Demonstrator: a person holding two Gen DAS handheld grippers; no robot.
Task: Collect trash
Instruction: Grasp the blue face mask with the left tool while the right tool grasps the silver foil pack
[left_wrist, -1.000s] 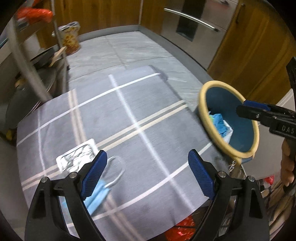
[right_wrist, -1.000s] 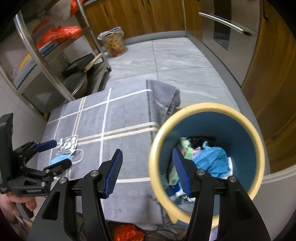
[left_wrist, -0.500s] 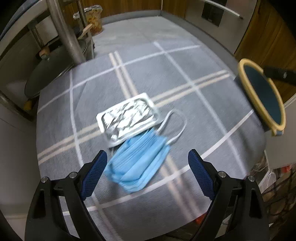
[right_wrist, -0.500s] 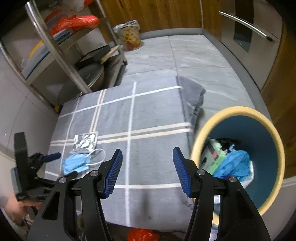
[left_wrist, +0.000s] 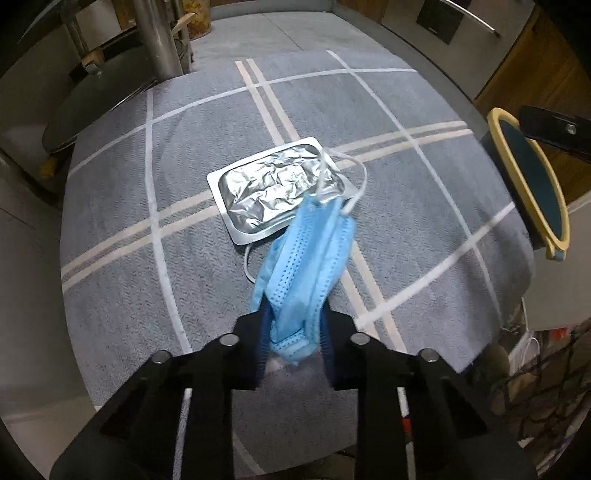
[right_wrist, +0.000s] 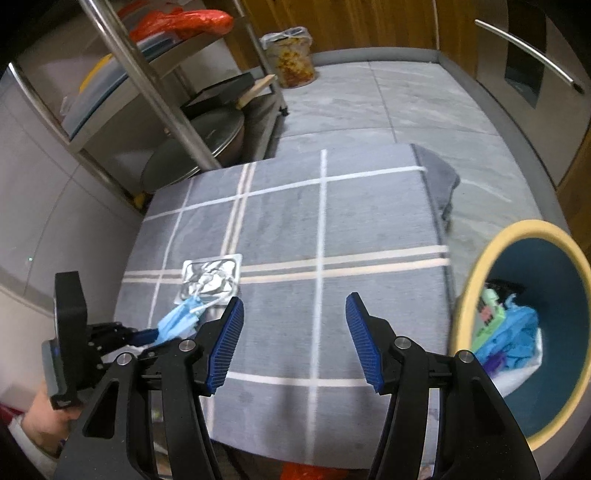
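Pale blue, pleated and folded lengthwise, the disposable face mask (left_wrist: 310, 266) is pinched at its near end between the closed fingers of the left gripper (left_wrist: 293, 332). Its long axis runs from near to far, slightly rightward, and its far end rests against the crinkled silver foil packet (left_wrist: 273, 190) on the grey cloth with white grid stripes (left_wrist: 406, 206). White ear loops trail over the foil and the cloth beside it.

Only the right wrist view looks into the round blue bin with a yellow rim (right_wrist: 476, 273) at the cloth's right edge, where blue and green rubbish lies; the left wrist view shows that bin edge-on. There the right gripper (right_wrist: 293, 341) hangs wide open and empty over the near cloth, with a steel shelving rack (right_wrist: 147, 85) far left.
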